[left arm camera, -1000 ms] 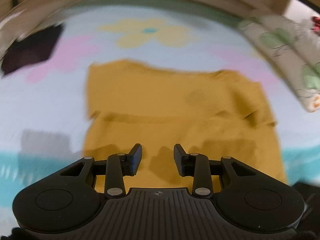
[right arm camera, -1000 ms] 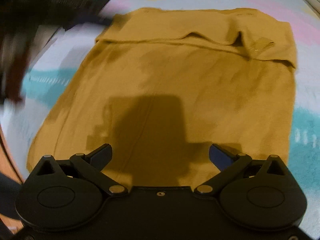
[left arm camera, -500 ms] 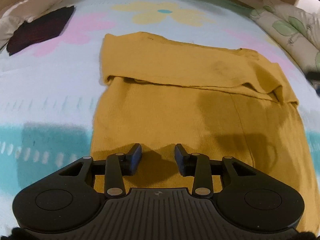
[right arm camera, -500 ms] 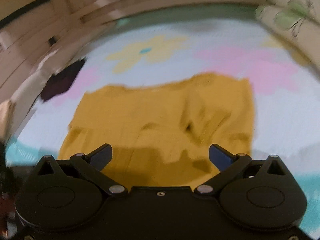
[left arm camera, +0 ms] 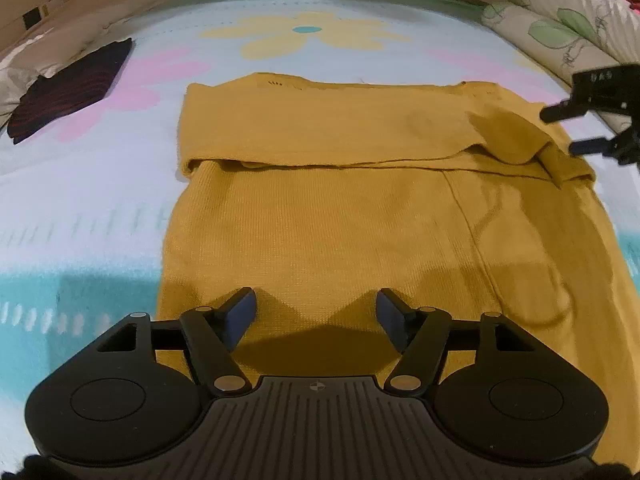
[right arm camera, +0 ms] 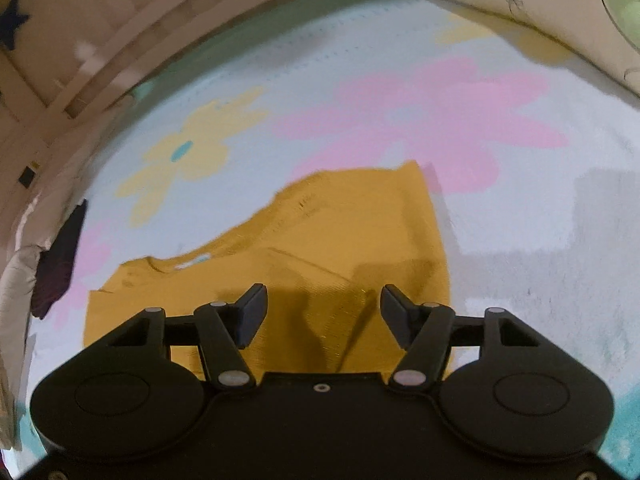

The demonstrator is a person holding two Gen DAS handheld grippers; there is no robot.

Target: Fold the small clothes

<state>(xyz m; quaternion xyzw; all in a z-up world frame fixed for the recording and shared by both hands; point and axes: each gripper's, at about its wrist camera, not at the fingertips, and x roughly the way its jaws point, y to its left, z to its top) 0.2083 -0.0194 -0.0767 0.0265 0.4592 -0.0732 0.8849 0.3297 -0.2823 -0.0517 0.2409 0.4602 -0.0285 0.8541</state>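
While the mustard-yellow garment (left arm camera: 360, 216) lies flat on the flower-printed bedspread (left arm camera: 80, 208), its long axis runs away from the left gripper (left arm camera: 316, 312), with a band already folded over across the far end. The left gripper hovers low over the near hem, jaws spread wide and holding nothing. The right gripper (right arm camera: 323, 310) sits at the far right corner of the fold, also parted and empty, angled in over the cloth. A dark folded garment (left arm camera: 68, 92) lies well apart at far left. The near hem likely gets lifted next, and the left gripper is nearer to it.
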